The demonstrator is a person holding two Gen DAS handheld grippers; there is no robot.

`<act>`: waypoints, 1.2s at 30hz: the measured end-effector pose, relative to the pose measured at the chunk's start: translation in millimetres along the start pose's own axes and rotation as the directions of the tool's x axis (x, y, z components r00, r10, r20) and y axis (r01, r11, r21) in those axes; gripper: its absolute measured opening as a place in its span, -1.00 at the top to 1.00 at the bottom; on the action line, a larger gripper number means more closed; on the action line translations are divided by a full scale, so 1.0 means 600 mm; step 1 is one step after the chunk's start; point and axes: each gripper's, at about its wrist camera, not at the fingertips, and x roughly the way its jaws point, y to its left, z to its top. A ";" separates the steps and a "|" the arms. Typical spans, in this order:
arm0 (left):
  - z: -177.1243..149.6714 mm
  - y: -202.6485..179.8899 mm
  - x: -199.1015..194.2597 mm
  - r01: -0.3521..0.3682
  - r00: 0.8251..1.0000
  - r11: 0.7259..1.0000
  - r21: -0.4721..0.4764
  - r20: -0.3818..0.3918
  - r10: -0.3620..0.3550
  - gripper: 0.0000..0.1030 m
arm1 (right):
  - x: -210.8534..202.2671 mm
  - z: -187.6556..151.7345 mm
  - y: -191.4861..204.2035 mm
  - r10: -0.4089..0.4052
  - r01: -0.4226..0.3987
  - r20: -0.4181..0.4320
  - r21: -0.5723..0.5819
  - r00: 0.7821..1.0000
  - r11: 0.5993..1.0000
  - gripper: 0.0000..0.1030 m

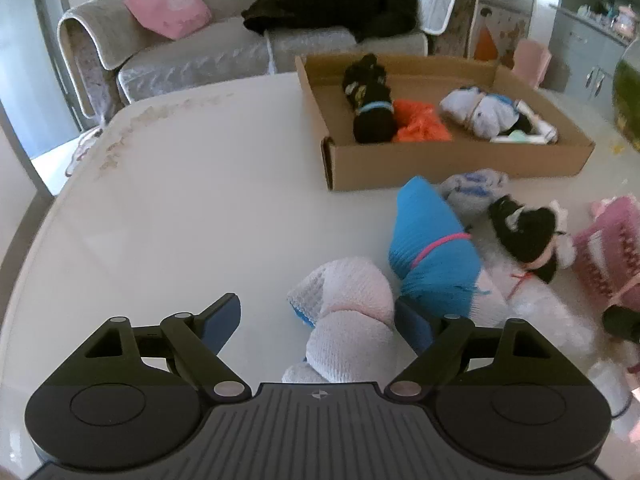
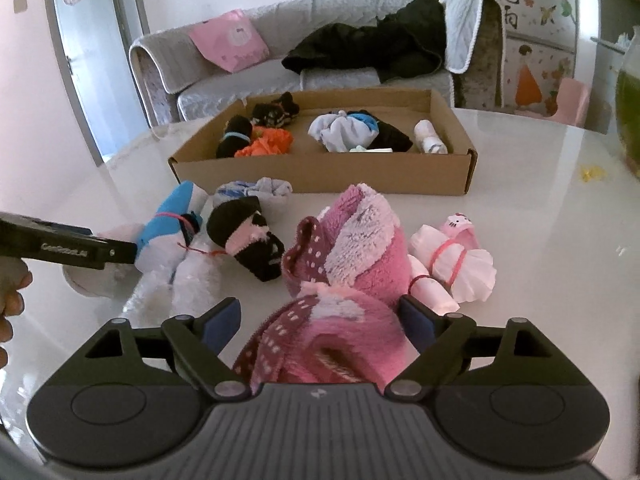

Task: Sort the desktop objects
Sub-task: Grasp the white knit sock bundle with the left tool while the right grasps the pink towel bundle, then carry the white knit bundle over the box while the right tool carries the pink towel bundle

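The left tool [image 1: 318, 322] stands spread wide around a pale pink-and-white sock bundle [image 1: 348, 312] lying near the front edge of the worktop [image 1: 180, 208]; its right finger sits close against the bundle, its left finger well clear, so nothing is pinched yet. The right tool [image 2: 320, 320] is likewise spread, straddling a fluffy pink sock bundle with dotted maroon cuffs [image 2: 344, 264], whose near end fills the gap between the fingers without being squeezed.

Between these two lie a blue sock bundle tied with a pink band [image 1: 432, 248], a black-and-pink bundle [image 2: 250, 236] and a white fuzzy bundle [image 2: 188, 276]; a pink bundle with a cat face [image 2: 456, 256] sits just beside the fluffy one. Toward the far edge stands the cardboard box [image 2: 320, 176], already holding a black bundle, an orange one [image 2: 266, 142] and some white ones.

All these bundles look light, soft and springy. They should compress under the fingers, so a grip across the thick rolled middle seems safest; taking a loose cuff risks unrolling the pair. The fleecy pink one is bulky and may bulge out of a shallow pinch.
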 end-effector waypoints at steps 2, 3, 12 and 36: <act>-0.004 0.002 0.009 0.008 1.000 1.000 -0.004 -0.023 -0.008 -0.53 | -0.003 -0.001 -0.003 -0.011 0.011 0.007 -0.008 1.000 1.000 -0.28; -0.007 0.005 0.008 0.027 0.999 1.000 -0.013 -0.023 -0.028 -0.44 | -0.004 -0.001 -0.003 -0.012 0.012 0.010 -0.010 1.000 1.000 -0.21; -0.025 -0.003 -0.024 0.018 1.000 0.999 0.045 -0.008 -0.018 -0.10 | -0.023 0.001 -0.005 0.012 -0.011 0.040 -0.026 0.999 1.000 -0.12; -0.022 -0.021 -0.125 -0.049 0.996 0.997 0.064 0.083 0.043 -0.10 | -0.089 0.033 -0.039 0.097 -0.095 0.107 -0.019 0.990 0.995 -0.10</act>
